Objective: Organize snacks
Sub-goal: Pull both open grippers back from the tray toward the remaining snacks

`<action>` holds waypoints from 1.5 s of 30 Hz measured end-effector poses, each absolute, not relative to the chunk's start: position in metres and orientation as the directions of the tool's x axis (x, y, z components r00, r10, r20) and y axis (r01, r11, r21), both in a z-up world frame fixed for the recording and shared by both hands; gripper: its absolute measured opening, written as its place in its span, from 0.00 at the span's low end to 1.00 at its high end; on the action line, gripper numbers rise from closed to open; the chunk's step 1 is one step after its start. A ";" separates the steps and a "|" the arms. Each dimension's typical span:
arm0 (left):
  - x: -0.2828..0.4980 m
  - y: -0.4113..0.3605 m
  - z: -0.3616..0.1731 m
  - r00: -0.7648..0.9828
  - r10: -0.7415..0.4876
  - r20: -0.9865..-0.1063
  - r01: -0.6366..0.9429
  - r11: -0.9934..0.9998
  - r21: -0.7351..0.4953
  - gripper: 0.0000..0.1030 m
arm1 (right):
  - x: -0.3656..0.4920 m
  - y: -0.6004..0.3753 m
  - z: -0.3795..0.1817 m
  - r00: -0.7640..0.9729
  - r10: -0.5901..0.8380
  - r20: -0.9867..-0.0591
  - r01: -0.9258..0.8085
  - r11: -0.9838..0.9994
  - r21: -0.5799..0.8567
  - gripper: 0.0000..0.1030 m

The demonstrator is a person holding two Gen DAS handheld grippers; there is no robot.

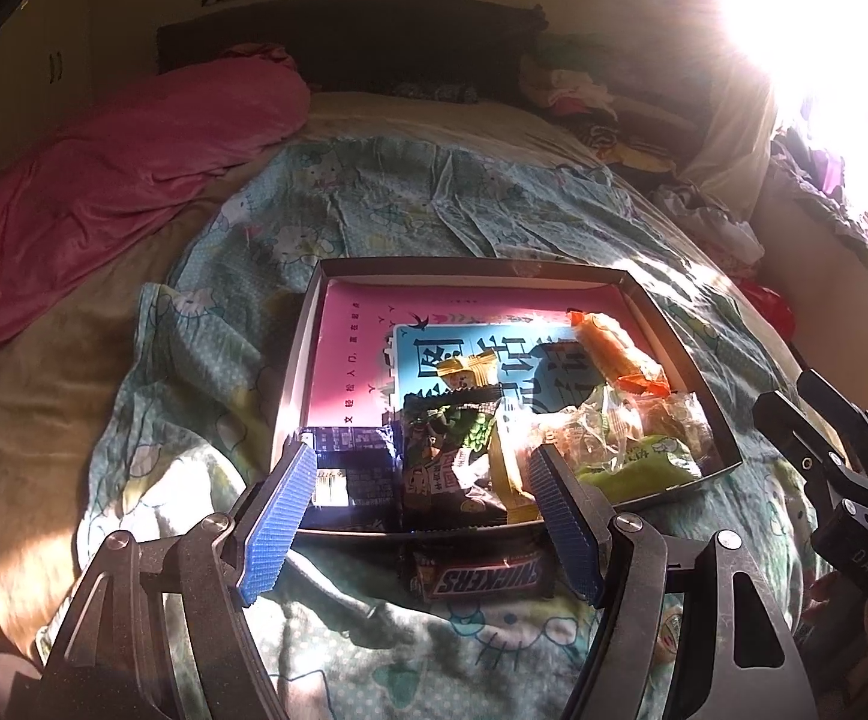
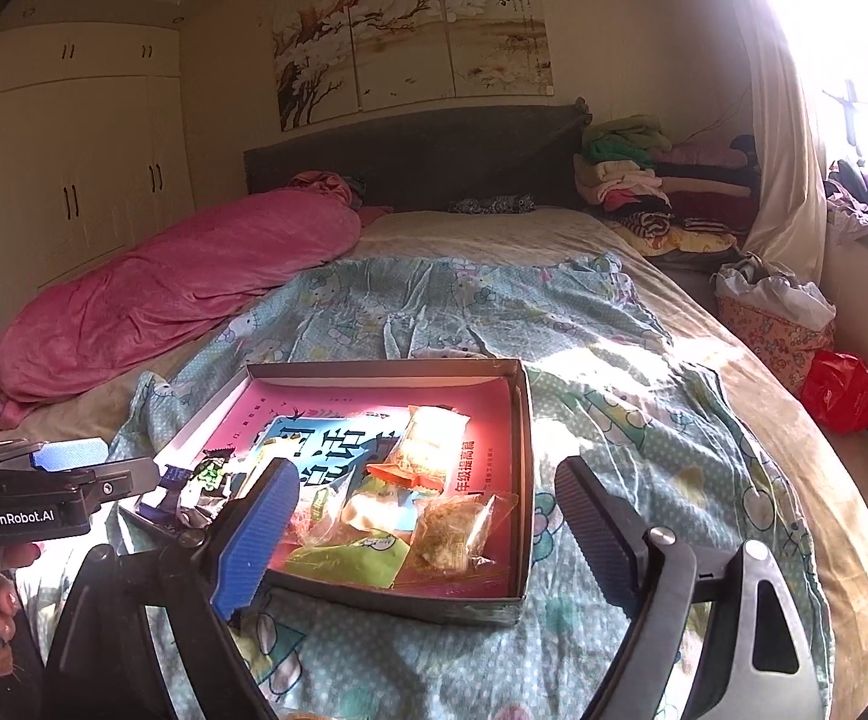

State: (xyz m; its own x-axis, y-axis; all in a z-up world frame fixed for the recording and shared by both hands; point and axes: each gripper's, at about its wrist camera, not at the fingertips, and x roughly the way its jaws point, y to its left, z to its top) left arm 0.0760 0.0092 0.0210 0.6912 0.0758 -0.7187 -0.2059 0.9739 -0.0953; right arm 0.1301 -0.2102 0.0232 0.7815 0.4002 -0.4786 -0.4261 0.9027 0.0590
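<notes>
Left wrist view: the left gripper (image 1: 422, 495) hangs with jaws spread and nothing between the pads, above the near edge of the box (image 1: 308, 324). The box sits on a patterned quilt (image 1: 374, 204) on the bed. Inside, over a pink book (image 1: 350, 354) and a blue book (image 1: 428, 354), lie a dark blue packet (image 1: 356, 468), a black-and-green packet (image 1: 451, 450), an orange packet (image 1: 619, 354), clear-wrapped pieces (image 1: 589, 426) and a green packet (image 1: 643, 462). A Snickers bar (image 1: 481, 579) lies on the quilt just outside the near wall of the box, between the two fingers in the picture but apart from both.

Right wrist view: the right gripper (image 2: 428, 528) is released, jaws wide and empty, held over the box's near right part. Its left finger overlaps the box in the picture; its right finger (image 2: 601, 528) stands over the quilt beside the box's right wall. The left gripper shows at the left edge. A pink blanket (image 2: 164, 300) lies along the far left side of the bed.
</notes>
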 end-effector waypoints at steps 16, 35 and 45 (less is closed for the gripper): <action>0.053 0.012 0.027 0.685 0.071 -0.725 -0.201 0.975 -0.094 0.73 | 0.107 -0.226 0.028 0.789 0.386 -0.478 -0.396 0.914 0.085 0.88; 0.040 0.007 0.002 0.625 -0.005 -0.780 -0.171 0.975 -0.144 0.73 | 0.089 -0.215 0.004 0.652 0.439 -0.619 -0.437 0.884 0.167 0.89; 0.039 -0.005 -0.006 0.606 -0.030 -0.795 -0.141 0.979 -0.145 0.73 | 0.081 -0.209 -0.005 0.627 0.408 -0.663 -0.441 0.888 0.130 0.89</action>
